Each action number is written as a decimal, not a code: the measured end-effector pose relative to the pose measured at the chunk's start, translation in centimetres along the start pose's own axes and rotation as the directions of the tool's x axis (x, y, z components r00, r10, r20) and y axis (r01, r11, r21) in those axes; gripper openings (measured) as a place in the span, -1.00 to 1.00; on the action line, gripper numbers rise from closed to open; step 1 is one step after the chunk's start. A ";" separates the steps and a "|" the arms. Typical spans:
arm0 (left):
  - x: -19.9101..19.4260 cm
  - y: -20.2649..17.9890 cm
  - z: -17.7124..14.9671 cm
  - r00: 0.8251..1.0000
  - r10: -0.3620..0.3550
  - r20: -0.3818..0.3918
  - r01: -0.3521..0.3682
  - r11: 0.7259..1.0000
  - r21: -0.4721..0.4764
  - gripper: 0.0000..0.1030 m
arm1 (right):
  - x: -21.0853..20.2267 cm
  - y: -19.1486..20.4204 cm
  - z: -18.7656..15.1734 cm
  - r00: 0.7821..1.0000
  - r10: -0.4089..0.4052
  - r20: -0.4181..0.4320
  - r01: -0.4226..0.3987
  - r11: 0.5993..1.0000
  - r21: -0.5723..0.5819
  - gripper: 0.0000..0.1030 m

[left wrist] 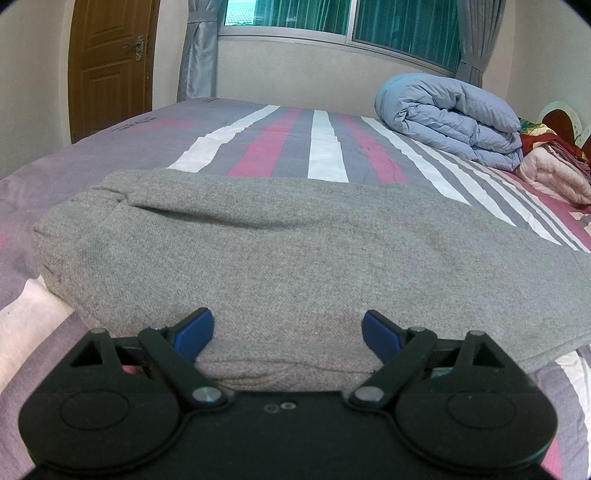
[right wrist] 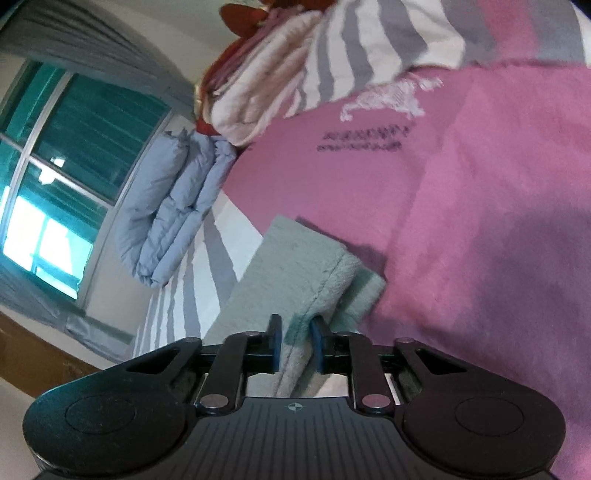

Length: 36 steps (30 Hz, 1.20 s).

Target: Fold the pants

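Observation:
Grey knit pants [left wrist: 295, 240] lie folded across the striped bed, filling the middle of the left wrist view. My left gripper [left wrist: 288, 330] stands open at their near folded edge. That edge bulges up between the wide-set blue pads [left wrist: 195, 332], and the cloth spreads past them on both sides. In the right wrist view, which is rolled on its side, a hemmed end of the pants [right wrist: 295, 266] runs into my right gripper [right wrist: 296, 341]. Its blue pads are close together and pinch that strip of cloth, which lifts off the pink sheet [right wrist: 480, 221].
A rolled blue duvet [left wrist: 450, 114] and folded pink blankets [left wrist: 554, 173] sit at the far right of the bed [left wrist: 325, 147]. Behind are a wooden door [left wrist: 110, 62], grey curtains and a window [left wrist: 369, 22]. The duvet [right wrist: 173, 214] also shows in the right wrist view.

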<state>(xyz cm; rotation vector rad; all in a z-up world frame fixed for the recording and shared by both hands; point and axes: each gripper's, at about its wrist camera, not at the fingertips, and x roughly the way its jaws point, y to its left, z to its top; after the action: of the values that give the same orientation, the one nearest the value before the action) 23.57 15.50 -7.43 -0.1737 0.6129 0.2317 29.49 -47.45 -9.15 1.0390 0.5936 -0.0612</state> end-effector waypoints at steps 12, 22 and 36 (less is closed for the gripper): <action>0.0 0.0 0.0 1.000 -0.002 0.001 0.002 1.000 0.000 0.60 | 0.2 -4.1 -0.2 0.994 -0.075 0.084 0.065 0.991 0.117 -1.00; -0.2 -0.3 0.2 1.000 0.004 0.014 -0.004 1.000 0.004 0.64 | -1.6 0.4 -2.6 0.996 0.018 0.093 -0.004 0.989 -0.145 -1.00; -4.4 9.2 3.1 0.948 0.303 0.102 -0.260 0.916 -0.304 0.55 | 6.9 18.8 -12.1 0.956 0.119 -0.267 -0.260 0.765 -0.590 -0.99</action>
<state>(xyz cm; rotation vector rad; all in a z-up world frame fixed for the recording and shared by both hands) 19.33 24.32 -3.24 -0.3463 0.4525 0.6109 36.06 -26.11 -2.05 0.4490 0.6393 0.4154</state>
